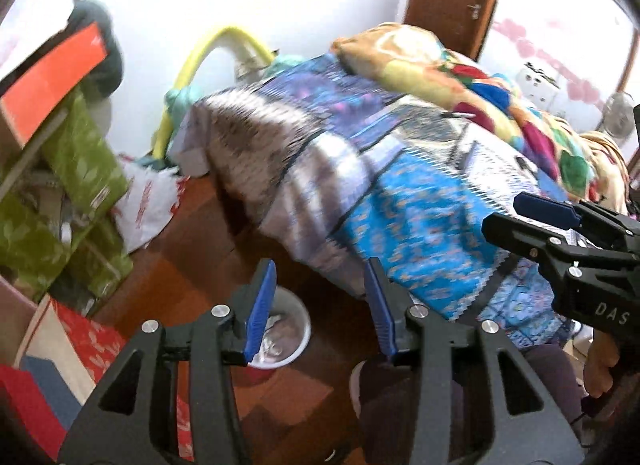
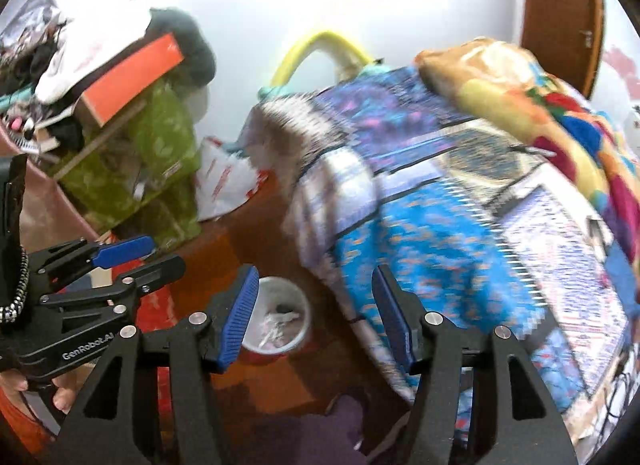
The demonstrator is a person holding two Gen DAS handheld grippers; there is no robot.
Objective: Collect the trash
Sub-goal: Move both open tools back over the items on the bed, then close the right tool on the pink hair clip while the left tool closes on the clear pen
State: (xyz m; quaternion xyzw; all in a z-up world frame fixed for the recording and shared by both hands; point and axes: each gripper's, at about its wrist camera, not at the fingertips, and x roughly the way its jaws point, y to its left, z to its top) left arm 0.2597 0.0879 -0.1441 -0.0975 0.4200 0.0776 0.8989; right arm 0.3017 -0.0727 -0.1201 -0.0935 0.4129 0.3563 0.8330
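Reddish-brown wooden floor (image 1: 192, 265) fills the lower middle of both views, a narrow strip of free room between a bed at the right and a heap of clutter at the left. The bed's patchwork cover (image 1: 400, 193), blue and purple cloth with printed patterns, hangs over the edge down toward the floor, and a thick quilt (image 1: 460, 77) in yellow and many colours lies on top, at the upper right. At the left, green printed boxes (image 1: 80, 169) are stacked with an orange flat box (image 1: 52, 81) on top; a white plastic bag (image 1: 148, 201) lies on the floor beside them.

The trash bin (image 2: 280, 313), round, with a pale rim and crumpled white trash inside, stands on the floor near the hanging cover. In both views it appears low in the middle, behind the left blue pad, well below the tools.

The left gripper (image 1: 320, 305) has its ribbed blue pads apart with nothing between them. The right gripper (image 2: 316, 317) is likewise spread and holds nothing. Each gripper also shows at the side edge of the other's view.
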